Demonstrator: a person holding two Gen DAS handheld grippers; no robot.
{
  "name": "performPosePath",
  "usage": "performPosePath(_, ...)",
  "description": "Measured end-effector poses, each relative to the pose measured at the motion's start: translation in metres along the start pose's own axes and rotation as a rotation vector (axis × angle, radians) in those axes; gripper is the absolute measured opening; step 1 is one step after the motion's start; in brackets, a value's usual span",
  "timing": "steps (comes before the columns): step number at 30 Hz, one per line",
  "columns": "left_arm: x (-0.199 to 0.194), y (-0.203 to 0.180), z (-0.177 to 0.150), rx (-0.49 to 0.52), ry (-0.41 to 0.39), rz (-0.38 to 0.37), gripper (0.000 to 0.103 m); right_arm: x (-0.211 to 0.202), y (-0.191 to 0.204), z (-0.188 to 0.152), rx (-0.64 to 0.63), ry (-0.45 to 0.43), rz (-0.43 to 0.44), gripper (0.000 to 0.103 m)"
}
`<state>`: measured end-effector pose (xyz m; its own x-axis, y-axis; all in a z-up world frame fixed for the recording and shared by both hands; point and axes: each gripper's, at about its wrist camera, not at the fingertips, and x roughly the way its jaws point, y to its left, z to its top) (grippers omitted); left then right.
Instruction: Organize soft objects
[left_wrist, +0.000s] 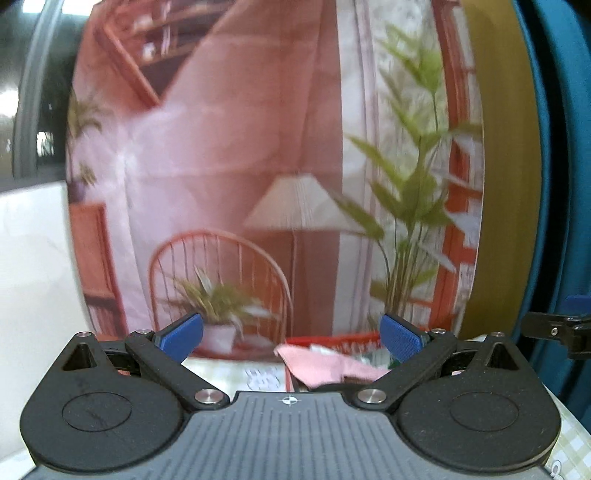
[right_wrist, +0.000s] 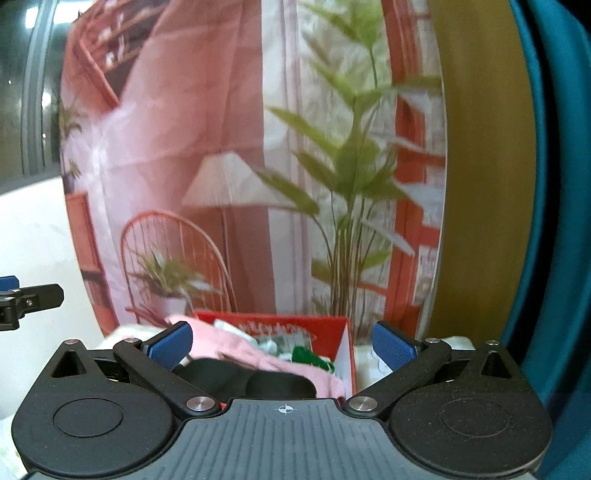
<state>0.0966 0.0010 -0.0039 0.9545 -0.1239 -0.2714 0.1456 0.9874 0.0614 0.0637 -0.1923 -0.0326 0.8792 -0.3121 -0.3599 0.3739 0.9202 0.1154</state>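
At the far left of the right wrist view, the black tip of the left gripper (right_wrist: 22, 299) juts in beside a white wall (right_wrist: 33, 236). In its own view, the left gripper (left_wrist: 291, 336) stands wide apart with nothing between its blue pads (left_wrist: 183, 332). Ahead hangs a printed backdrop (left_wrist: 236, 147) showing a chair, a lamp and leafy plants.

Below it sits a red box (right_wrist: 332, 328); white lettering on its inner wall is too blurred to read. A pink cloth (right_wrist: 236, 345) drapes over the box's left side, a black soft item (right_wrist: 258, 380) lies just in front, and green and white pieces (right_wrist: 306, 356) rest inside.

The right gripper (right_wrist: 282, 345) is also spread wide and empty, hovering over the box.
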Motion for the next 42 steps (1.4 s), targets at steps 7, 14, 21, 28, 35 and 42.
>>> performPosePath(7,-0.023,-0.006,0.007,0.003,-0.011,-0.01,0.103,-0.045,0.004,0.017,-0.029,-0.077,0.002,0.103)
performPosePath(14,-0.029,-0.01,0.004,0.016,-0.012,-0.002,0.103,-0.06,0.003,0.014,-0.043,-0.09,0.0,0.103)
performPosePath(21,-0.027,-0.009,0.002,0.028,-0.005,0.009,0.103,-0.059,0.0,0.012,-0.038,-0.088,-0.006,0.103)
performPosePath(28,-0.026,-0.005,0.0,0.027,0.004,0.008,0.103,-0.054,0.0,0.011,-0.04,-0.075,-0.011,0.103)
performPosePath(35,-0.024,-0.003,0.0,0.021,0.017,0.013,0.103,-0.052,0.001,0.011,-0.047,-0.071,-0.009,0.103)
performPosePath(42,-0.022,-0.002,-0.001,0.009,0.03,0.018,0.103,-0.052,0.002,0.011,-0.048,-0.07,-0.011,0.103)
